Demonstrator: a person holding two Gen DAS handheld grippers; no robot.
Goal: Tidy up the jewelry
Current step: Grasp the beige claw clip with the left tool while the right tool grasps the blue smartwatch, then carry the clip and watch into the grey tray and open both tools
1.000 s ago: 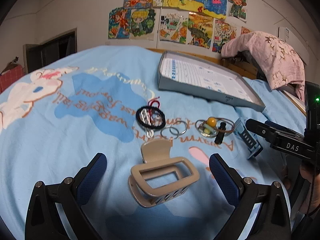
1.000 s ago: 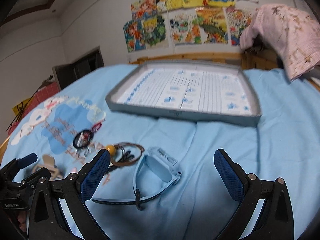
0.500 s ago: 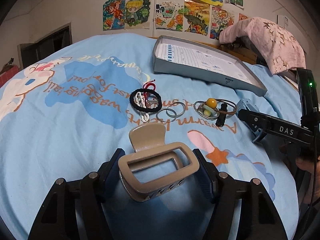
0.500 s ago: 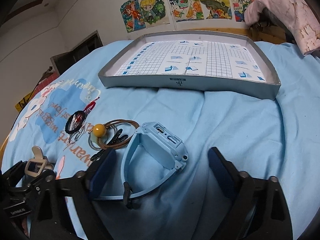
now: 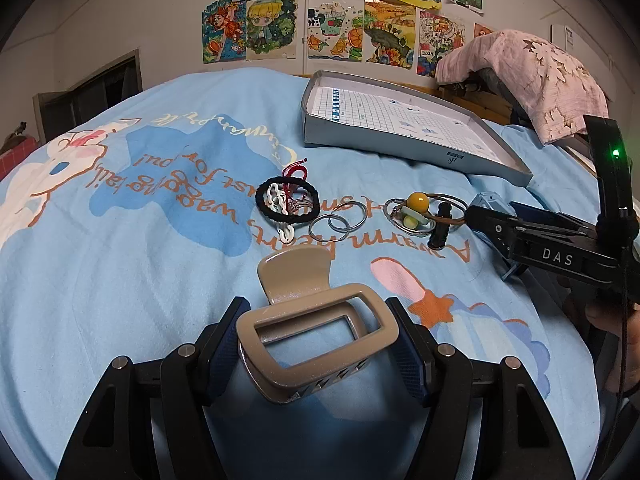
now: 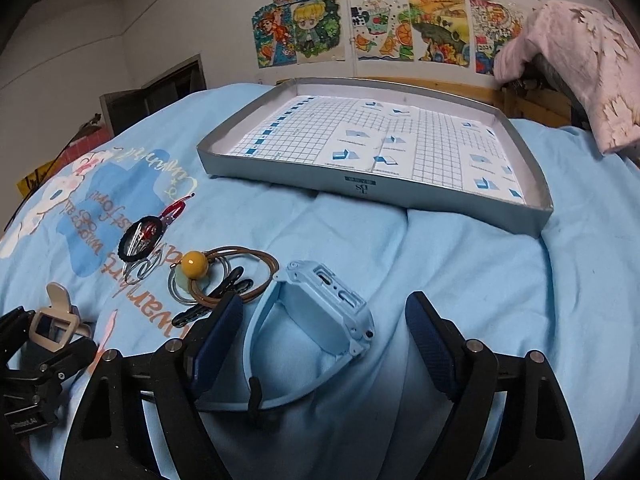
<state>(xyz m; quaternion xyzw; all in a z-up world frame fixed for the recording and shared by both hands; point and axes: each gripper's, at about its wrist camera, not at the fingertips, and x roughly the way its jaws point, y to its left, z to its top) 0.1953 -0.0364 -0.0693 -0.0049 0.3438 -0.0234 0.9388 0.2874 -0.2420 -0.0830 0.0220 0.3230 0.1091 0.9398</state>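
Across the bed (image 5: 120,280), under its pale blue printed cover, your jewelry lies spread in a loose line; the grey tray (image 6: 372,190) sits beyond it, toward the wall, holding nothing but its grid-printed liner.

Left tool (image 5: 318,340): both pads press the sides of the beige hair claw (image 5: 316,344), which rests on the cover near you. Grip looks firm, though the claw's smooth curved shell could squirt out if you lift fast.

Right tool (image 6: 320,344): fingers spread, not closed, straddling the light blue watch (image 6: 328,308). No contact seen on either pad. The strap loops toward you, so a close here may catch the strap alone and let the case swing.

Smaller pieces, well apart from both tools: the brown cord ring with yellow bead (image 6: 195,265), a black clip (image 6: 224,292) just beside the left finger of the right tool, paired metal rings (image 5: 338,222), black hair tie (image 5: 286,202) with white and red bits tangled inside.

Risks: soft bedding gives under pressure, so pushing down buries the watch. That black clip could be nudged or snagged as the right tool closes.
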